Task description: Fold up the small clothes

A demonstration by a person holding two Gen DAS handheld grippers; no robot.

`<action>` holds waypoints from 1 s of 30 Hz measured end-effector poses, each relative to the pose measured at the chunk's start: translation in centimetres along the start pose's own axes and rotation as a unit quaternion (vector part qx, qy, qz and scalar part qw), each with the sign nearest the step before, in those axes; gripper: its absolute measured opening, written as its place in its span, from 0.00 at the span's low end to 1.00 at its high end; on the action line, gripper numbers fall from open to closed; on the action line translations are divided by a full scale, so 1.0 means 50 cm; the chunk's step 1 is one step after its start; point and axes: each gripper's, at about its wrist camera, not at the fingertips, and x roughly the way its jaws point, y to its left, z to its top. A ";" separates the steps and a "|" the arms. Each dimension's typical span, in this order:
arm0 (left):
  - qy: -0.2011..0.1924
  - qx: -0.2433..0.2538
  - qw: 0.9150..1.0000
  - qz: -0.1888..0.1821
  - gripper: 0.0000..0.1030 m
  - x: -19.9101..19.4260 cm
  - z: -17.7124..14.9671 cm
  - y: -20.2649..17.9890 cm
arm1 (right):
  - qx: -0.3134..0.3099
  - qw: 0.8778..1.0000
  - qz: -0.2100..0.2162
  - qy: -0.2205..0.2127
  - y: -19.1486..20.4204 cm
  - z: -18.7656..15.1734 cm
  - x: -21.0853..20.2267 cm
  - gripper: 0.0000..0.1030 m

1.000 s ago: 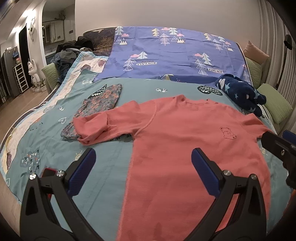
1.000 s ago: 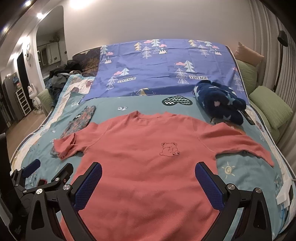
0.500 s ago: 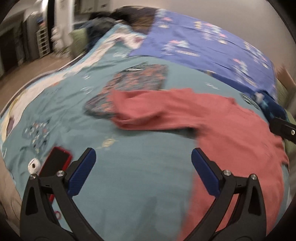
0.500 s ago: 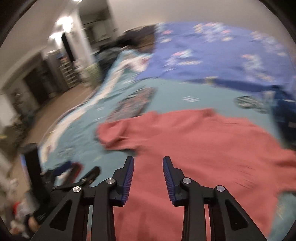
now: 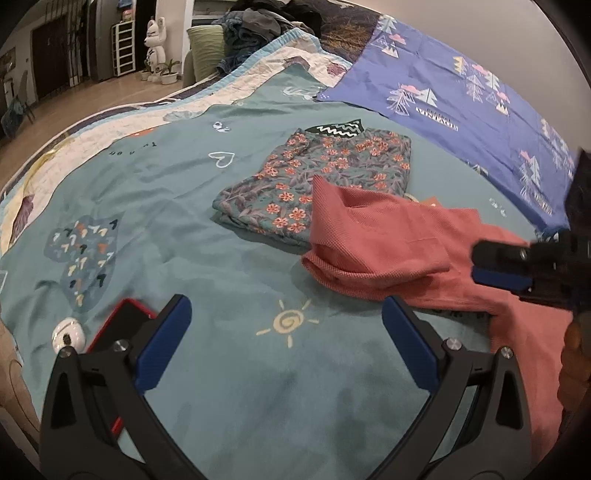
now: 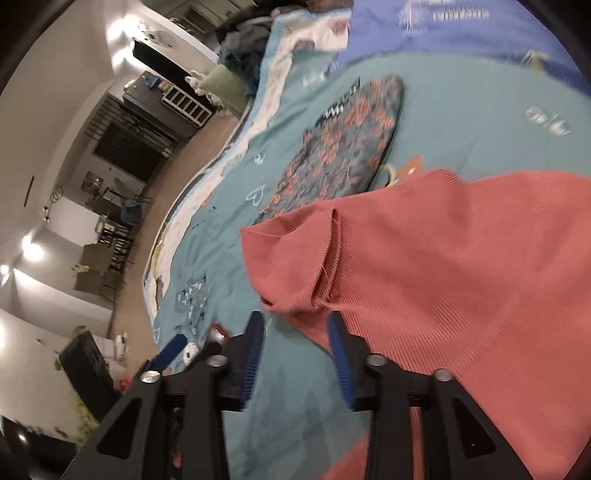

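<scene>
A salmon-pink shirt (image 5: 406,236) lies on the teal bedspread (image 5: 221,280), its left sleeve bunched and folded over itself. My left gripper (image 5: 284,343) is open and empty over bare bedspread, just in front of the sleeve. My right gripper (image 6: 295,343) is partly open, tilted, its fingertips at the sleeve's edge (image 6: 295,295), with no cloth between them. It also shows in the left wrist view (image 5: 506,277) at the right, over the shirt. A folded floral garment (image 5: 317,184) lies beyond the sleeve, its near corner under the sleeve.
A red phone (image 5: 118,321) and a small white round object (image 5: 68,332) lie near the bed's front left edge. A blue patterned sheet (image 5: 461,92) covers the far side. Dark clothes (image 5: 258,22) are piled at the far corner. Floor lies to the left.
Both grippers swung left from over the shirt's body to its left sleeve. The right gripper narrowed from wide open and tilted. The left stayed wide open.
</scene>
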 end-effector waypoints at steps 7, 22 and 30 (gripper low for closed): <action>0.017 0.008 1.000 -0.003 0.99 0.034 0.001 -0.008 | 0.036 0.999 0.004 0.028 -0.006 0.044 0.075 0.57; -0.008 0.040 0.998 -0.044 0.99 0.023 0.023 -0.082 | -0.078 0.981 -0.024 -0.176 0.103 0.037 -0.258 0.03; -0.009 0.107 0.988 -0.114 0.99 0.017 0.033 -0.229 | -0.040 0.959 -0.111 -0.259 0.007 -0.032 -0.469 0.03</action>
